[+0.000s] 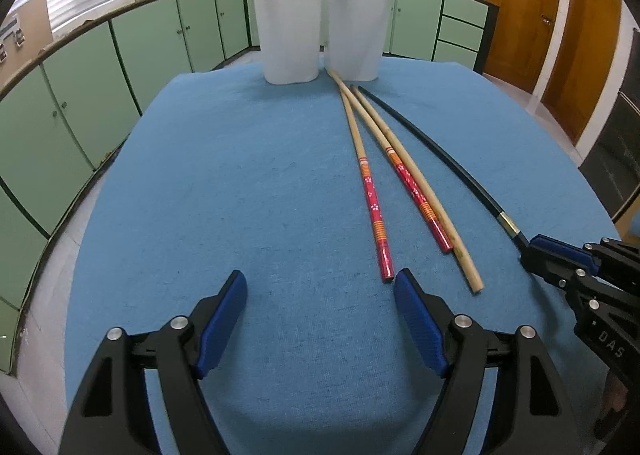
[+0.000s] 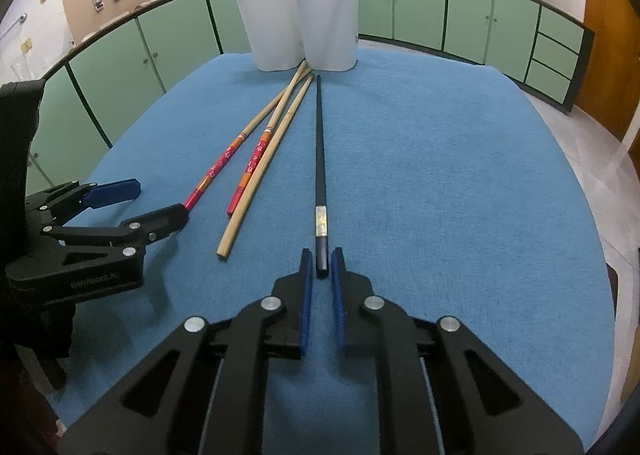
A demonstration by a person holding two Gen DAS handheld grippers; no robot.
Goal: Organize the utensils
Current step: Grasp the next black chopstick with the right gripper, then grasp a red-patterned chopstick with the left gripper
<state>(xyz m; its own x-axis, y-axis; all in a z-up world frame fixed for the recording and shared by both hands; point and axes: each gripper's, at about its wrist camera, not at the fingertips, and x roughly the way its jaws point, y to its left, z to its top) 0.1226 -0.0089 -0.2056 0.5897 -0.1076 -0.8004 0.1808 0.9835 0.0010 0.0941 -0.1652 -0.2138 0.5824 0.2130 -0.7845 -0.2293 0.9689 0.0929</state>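
We have the black chopstick [image 2: 320,159] lying straight along the blue cloth [image 2: 460,175], its thick end nearest us and its tip pointing at the two white cups [image 2: 296,27] at the far side. Our right gripper [image 2: 321,267] straddles that near end with its jaws only slightly apart; we see a sliver of gap on each side, so the pads are not pressing on it. If we lift now, the stick simply stays down, or it catches one pad and skews. Gripping this far back is a risk too (a long stick held at its very end tends to droop and swing), and the tip could miss the cup mouth or knock a cup over.

Just left of it lie three more: a plain bamboo chopstick [image 2: 260,175] and two red-patterned chopsticks [image 2: 218,169], their tips crossing near the cups, so dragging one may disturb the others. Our left gripper [image 1: 320,287] hovers wide apart and empty, its right finger almost touching the nearest red end [image 1: 387,275]; a careless nudge there could roll it away.
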